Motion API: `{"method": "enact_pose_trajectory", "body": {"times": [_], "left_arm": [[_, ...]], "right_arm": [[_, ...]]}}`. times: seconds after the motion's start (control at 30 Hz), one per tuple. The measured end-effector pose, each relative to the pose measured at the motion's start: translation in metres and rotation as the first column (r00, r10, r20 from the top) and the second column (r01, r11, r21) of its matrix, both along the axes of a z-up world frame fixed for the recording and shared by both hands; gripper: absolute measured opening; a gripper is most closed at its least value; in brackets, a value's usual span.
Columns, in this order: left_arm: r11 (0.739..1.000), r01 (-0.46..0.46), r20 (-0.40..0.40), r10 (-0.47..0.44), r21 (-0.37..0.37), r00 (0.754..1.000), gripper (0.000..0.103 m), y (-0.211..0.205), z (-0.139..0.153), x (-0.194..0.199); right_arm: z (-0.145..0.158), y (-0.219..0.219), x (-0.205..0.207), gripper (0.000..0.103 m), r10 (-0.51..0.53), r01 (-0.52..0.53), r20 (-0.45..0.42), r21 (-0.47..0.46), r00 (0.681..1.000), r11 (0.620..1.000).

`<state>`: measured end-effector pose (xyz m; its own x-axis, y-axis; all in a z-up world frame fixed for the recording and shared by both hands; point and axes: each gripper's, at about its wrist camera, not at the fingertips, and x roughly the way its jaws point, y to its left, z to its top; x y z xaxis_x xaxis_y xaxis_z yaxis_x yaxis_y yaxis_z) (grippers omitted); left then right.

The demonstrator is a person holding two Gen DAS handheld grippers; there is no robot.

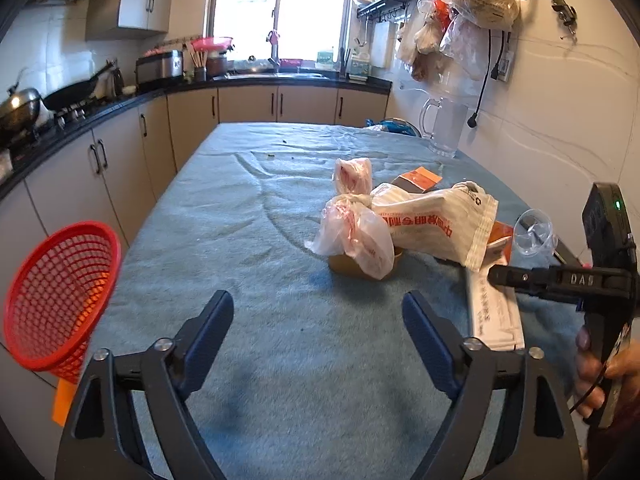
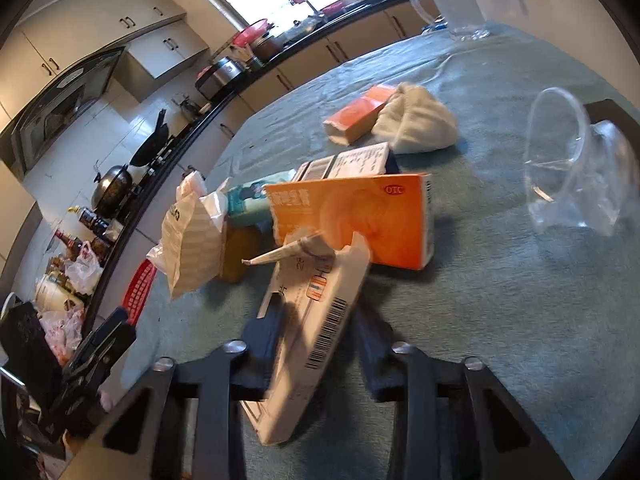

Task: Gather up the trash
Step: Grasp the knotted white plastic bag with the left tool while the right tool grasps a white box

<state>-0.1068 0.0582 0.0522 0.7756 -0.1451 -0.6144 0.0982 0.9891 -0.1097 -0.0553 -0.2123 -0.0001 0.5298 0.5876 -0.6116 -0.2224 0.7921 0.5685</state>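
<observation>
Kitchen table covered by a blue-grey cloth (image 1: 248, 208), with trash heaped on it. The left gripper (image 1: 318, 320) hangs over bare cloth, jaws spread wide with nothing between them. The red mesh basket (image 1: 60, 296) sits at the cloth's left edge. The right gripper (image 2: 316, 340) is clamped on a white barcoded carton (image 2: 316, 320), tilted off the cloth. Just beyond the carton lie an orange box (image 2: 352, 220) and a white printed bag (image 1: 436, 220); a clear plastic cup (image 2: 560, 168) lies to its right.
</observation>
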Motion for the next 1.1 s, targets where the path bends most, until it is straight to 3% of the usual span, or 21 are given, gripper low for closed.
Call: {"method": "enact_pose_trajectory", "body": {"times": [0.1, 0.43, 0.77, 0.93, 1.1], "left_arm": [[0.999, 0.019, -0.027, -0.02, -0.047, 0.999, 0.077, 0.003, 0.001, 0.014], [0.987, 0.063, -0.068, -0.073, -0.147, 0.995, 0.077, 0.0, 0.015, 0.048], [0.973, 0.196, -0.041, -0.202, -0.121, 0.979, 0.077, -0.05, 0.028, 0.04], [0.991, 0.135, -0.021, -0.134, 0.007, 0.991, 0.079, -0.051, 0.027, 0.044], [0.997, 0.074, -0.087, -0.074, 0.006, 0.994, 0.079, -0.025, 0.015, 0.076]], "right_arm": [[0.003, 0.004, -0.005, 0.025, 0.012, -0.013, 0.026, 0.027, 1.0, 1.0], [0.026, -0.008, -0.031, 0.016, -0.01, 0.0, 0.135, 0.072, 0.991, 0.997], [0.03, -0.029, -0.038, 0.015, -0.059, 0.044, 0.154, 0.1, 0.986, 0.994], [0.028, -0.036, -0.039, 0.015, -0.057, 0.039, 0.154, 0.116, 0.986, 0.992], [0.024, -0.036, -0.038, 0.015, -0.052, 0.033, 0.143, 0.135, 0.988, 0.99]]}}
